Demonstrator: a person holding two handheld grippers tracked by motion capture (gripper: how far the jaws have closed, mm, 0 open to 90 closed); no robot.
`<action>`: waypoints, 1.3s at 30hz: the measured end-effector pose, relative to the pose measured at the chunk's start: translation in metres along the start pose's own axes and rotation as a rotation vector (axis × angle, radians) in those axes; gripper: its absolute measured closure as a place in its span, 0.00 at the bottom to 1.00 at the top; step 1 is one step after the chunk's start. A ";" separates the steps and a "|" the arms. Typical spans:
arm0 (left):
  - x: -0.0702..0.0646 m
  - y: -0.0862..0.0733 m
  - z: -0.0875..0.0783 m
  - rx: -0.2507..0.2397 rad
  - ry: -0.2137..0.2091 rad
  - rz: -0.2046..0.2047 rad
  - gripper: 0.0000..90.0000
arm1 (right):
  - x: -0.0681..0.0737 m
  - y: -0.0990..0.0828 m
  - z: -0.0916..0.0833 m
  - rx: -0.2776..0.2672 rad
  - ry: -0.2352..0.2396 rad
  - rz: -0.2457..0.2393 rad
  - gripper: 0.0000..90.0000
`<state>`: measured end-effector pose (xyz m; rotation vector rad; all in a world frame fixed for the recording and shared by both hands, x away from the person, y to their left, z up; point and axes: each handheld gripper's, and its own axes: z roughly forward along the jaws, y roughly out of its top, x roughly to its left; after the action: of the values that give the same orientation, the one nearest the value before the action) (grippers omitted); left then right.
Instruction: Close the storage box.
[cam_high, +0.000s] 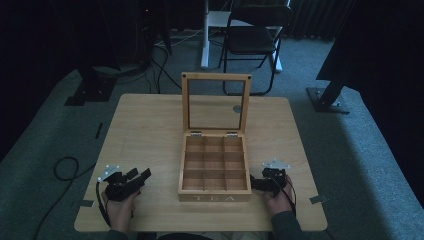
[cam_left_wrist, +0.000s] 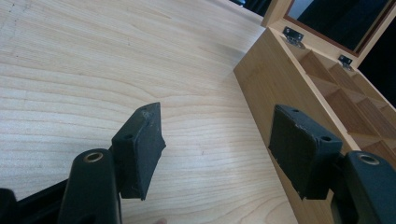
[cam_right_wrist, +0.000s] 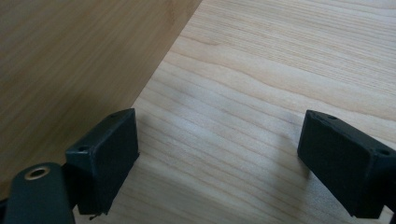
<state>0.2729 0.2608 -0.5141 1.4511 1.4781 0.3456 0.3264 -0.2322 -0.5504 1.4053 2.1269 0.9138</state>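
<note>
2 grippers: left gripper (cam_high: 142, 176) and right gripper (cam_high: 256, 183), jaws spread wide, nothing held.
Tea box (cam_high: 215, 195): table (cam_high: 150, 125) centre, between them, lid (cam_high: 216, 79) upright, 9 compartments bare.
Approach: probably closing; lower lid slowly.

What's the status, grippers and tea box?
Left gripper open, empty, left of the tea box. Right gripper open, empty, by its right wall. Lid up, compartments empty. Table otherwise bare.

High view: overhead, facing forward and down, far, whole tabletop (cam_high: 150, 130) in frame. Left gripper view: low, close, along left tongs (cam_left_wrist: 217, 154) toward tea box (cam_left_wrist: 266, 79). Right gripper view: low, close, same box's side wall.
</note>
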 end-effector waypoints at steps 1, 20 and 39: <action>0.000 0.000 0.000 0.000 0.007 0.001 0.39 | 0.000 0.000 0.000 0.000 0.007 -0.005 0.13; -0.011 0.018 -0.004 -0.011 0.002 0.044 0.39 | 0.001 0.000 0.000 0.000 0.034 -0.034 0.14; -0.030 0.060 0.012 -0.034 -0.015 0.147 0.39 | 0.001 0.000 0.000 -0.001 0.033 -0.034 0.14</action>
<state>0.3108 0.2446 -0.4604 1.5356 1.3506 0.4470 0.3263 -0.2314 -0.5505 1.3589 2.1674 0.9313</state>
